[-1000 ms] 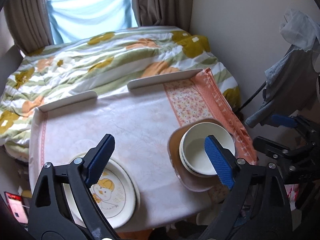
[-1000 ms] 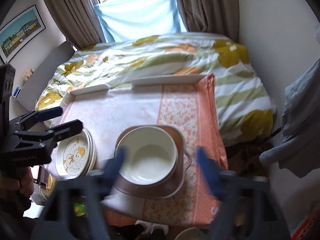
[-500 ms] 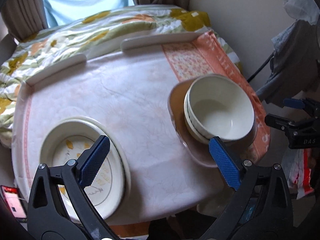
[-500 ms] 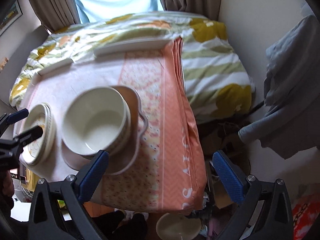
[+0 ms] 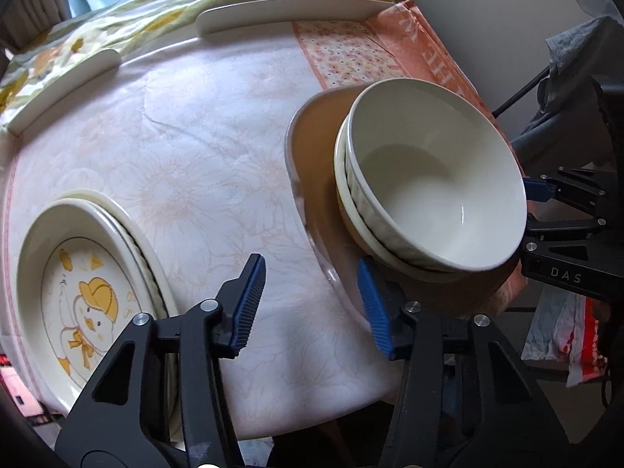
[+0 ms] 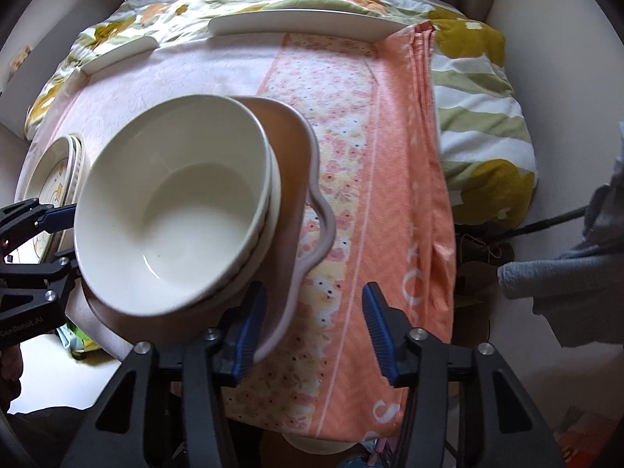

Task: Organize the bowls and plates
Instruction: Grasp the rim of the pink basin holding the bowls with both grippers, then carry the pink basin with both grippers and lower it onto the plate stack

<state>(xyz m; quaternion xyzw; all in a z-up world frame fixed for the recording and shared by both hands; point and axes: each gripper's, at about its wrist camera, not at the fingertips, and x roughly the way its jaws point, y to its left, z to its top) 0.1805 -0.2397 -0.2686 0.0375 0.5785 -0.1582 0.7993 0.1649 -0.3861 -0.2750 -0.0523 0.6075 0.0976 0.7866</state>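
Two white bowls (image 5: 433, 179) nested on the brown dish (image 5: 316, 148) (right side of the table (image 5: 202, 148)). Stacked duck plates (image 5: 82, 284) off to the left. Left gripper (image 5: 312, 304) spread wide by the dish's near rim, gripping nothing. Right gripper (image 6: 314, 327) likewise unclenched, straddling the dish's wavy edge over the orange cloth (image 6: 405, 179).

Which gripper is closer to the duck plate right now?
Left. The left gripper sits open just beside the duck plate, between it and the stacked bowls. The right gripper is open on the far side of the bowls, at the brown dish's edge.
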